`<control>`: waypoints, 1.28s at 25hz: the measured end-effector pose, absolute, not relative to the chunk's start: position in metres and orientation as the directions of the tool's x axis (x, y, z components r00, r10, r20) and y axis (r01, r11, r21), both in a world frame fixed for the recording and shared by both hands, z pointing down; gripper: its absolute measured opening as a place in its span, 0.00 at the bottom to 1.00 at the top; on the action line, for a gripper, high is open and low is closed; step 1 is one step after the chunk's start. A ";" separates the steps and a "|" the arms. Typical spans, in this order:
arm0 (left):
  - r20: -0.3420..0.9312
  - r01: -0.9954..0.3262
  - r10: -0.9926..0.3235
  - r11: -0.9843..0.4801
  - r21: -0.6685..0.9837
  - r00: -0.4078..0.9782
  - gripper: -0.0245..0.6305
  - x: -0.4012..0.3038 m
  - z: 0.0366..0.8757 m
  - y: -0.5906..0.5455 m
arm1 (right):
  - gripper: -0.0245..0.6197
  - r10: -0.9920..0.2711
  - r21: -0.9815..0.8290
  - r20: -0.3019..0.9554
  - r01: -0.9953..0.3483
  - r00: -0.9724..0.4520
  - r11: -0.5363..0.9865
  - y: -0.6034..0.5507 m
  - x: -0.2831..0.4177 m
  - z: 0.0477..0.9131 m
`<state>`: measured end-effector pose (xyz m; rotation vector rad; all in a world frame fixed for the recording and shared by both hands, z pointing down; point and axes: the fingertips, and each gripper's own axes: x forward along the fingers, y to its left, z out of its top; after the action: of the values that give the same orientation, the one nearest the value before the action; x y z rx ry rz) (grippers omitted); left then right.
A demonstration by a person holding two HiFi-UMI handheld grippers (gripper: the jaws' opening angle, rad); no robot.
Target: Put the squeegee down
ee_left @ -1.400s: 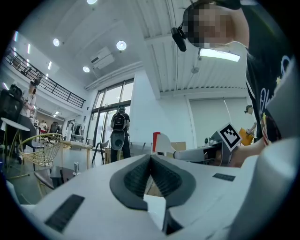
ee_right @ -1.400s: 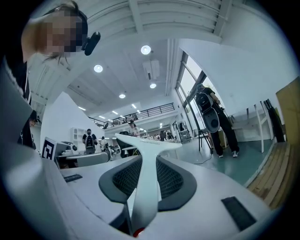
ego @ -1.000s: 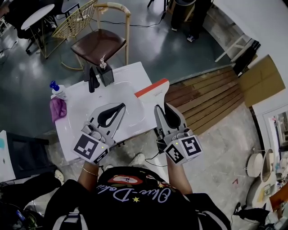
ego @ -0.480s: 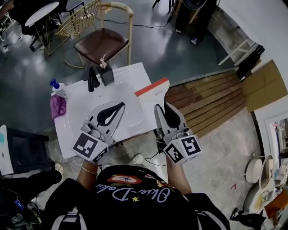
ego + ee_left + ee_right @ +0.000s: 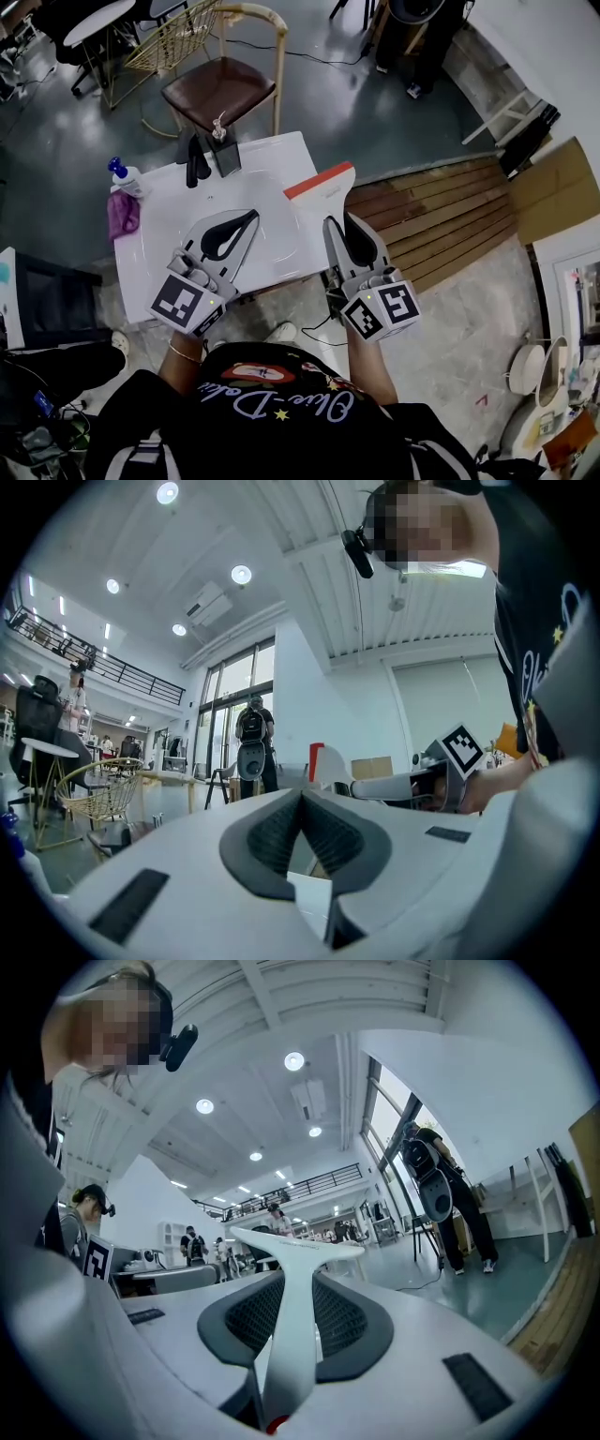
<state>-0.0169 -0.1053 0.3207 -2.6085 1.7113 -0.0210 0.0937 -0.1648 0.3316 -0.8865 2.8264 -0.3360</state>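
Observation:
A white squeegee (image 5: 325, 195) with a red blade strip juts out over the right rim of the white washbasin (image 5: 272, 159). My right gripper (image 5: 339, 222) is shut on its handle and holds it level. In the right gripper view the white handle (image 5: 289, 1335) runs up between the dark pads to the wide head (image 5: 298, 1247). My left gripper (image 5: 251, 218) hovers over the basin bowl, fingertips together with nothing held. The left gripper view shows its own jaws (image 5: 300, 795) meeting at the tips, with the squeegee (image 5: 323, 761) and the right gripper beyond.
A black tap (image 5: 194, 161) and a soap dispenser (image 5: 223, 148) stand at the basin's far edge. A blue-capped bottle (image 5: 125, 177) and a purple cloth (image 5: 123, 215) are at its left. A brown-seated chair (image 5: 220, 91) stands behind, and wooden planks (image 5: 436, 202) lie to the right.

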 end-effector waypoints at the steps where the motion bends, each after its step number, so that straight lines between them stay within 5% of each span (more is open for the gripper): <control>1: 0.001 -0.918 -0.918 -0.396 -0.027 0.396 0.06 -0.017 0.321 -0.105 | 0.17 -0.575 -0.261 -0.085 -0.539 -0.813 0.801 -0.165 0.093 0.332; 32: -0.009 -0.939 -0.939 -0.343 -0.002 0.343 0.06 -0.043 0.323 -0.122 | 0.17 -0.559 -0.266 -0.062 -0.526 -0.827 0.808 -0.198 0.075 0.334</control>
<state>-0.0429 -0.1223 0.3227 -2.5690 1.7971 0.0093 0.0749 -0.1975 0.3340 -0.8607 2.8556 -0.3598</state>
